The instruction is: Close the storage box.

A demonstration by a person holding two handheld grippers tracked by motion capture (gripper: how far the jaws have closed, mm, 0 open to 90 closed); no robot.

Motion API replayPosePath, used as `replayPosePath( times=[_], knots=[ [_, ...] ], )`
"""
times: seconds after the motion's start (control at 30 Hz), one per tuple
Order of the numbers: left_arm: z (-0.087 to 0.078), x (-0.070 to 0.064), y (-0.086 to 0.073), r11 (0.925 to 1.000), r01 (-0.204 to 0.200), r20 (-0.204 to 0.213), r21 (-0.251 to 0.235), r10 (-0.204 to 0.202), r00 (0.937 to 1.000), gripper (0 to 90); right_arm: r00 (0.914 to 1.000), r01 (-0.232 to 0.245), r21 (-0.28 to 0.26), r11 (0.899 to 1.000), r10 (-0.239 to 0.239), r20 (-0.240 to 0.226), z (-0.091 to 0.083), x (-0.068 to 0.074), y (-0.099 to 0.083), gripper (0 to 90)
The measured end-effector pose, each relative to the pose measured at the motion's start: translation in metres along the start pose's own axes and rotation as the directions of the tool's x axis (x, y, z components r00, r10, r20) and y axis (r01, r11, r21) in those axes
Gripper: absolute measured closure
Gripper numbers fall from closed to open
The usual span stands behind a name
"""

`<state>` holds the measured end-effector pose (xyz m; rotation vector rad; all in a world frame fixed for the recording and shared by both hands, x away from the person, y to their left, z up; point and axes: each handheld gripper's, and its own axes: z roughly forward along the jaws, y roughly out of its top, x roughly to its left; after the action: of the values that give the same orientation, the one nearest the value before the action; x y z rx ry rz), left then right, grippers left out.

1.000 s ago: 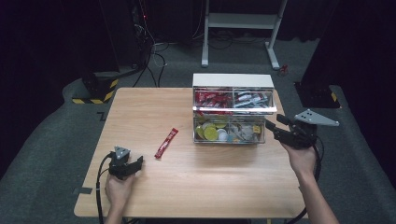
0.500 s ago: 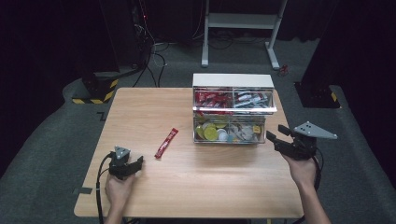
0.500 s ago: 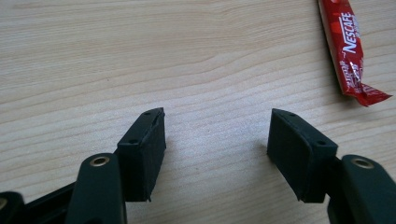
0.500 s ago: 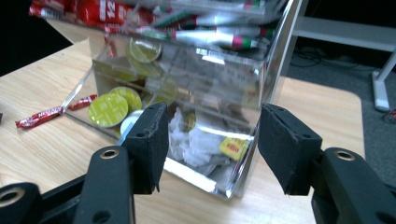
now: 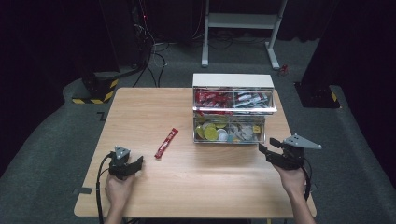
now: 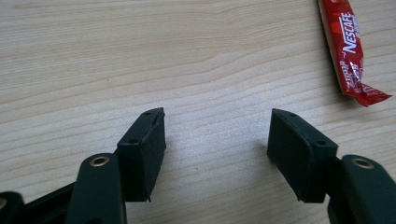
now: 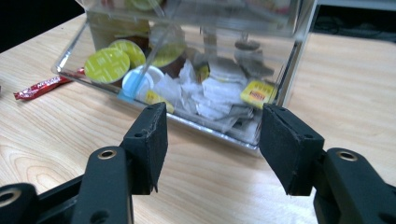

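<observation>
Your right gripper (image 5: 267, 150) has drawn back from the clear organizer (image 5: 232, 108) toward the table's (image 5: 140, 112) near edge and now sits lower, just off the box's front right corner; its jaws stand wide apart with nothing between them, facing the lower drawer (image 7: 187, 93) of pods and sachets. Your left gripper (image 5: 135, 164) has not moved: it rests near the front left of the table, jaws spread wide and empty. The red Nescafe stick (image 5: 166, 143) lies where it was, between left gripper and organizer.
</observation>
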<state>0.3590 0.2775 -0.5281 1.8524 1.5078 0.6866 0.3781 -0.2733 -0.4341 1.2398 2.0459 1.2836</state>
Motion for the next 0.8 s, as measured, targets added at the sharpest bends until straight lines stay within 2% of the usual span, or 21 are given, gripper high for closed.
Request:
replayPosePath(
  times=[0.07,0.23,0.57,0.8],
  knots=[
    [0.0,0.0,0.0,1.0,0.0,0.0,0.0,0.0,1.0,37.1,0.9999,-0.014,0.024,1.0,0.014,-0.007,0.008,0.001,-0.009,42.2],
    [0.0,0.0,0.0,1.0,0.0,0.0,0.0,0.0,1.0,37.2,1.0,0.007,0.052,0.999,-0.007,0.004,0.018,0.004,-0.018,41.9],
    [0.0,0.0,0.0,1.0,0.0,0.001,0.0,0.0,1.0,36.9,0.9998,-0.017,0.109,0.994,0.017,0.004,0.038,0.006,-0.038,42.2],
    [0.0,0.0,0.0,1.0,-0.001,0.002,0.0,0.001,1.0,36.6,0.9997,-0.026,0.121,0.992,0.026,0.003,0.047,0.009,-0.044,42.3]
  ],
)
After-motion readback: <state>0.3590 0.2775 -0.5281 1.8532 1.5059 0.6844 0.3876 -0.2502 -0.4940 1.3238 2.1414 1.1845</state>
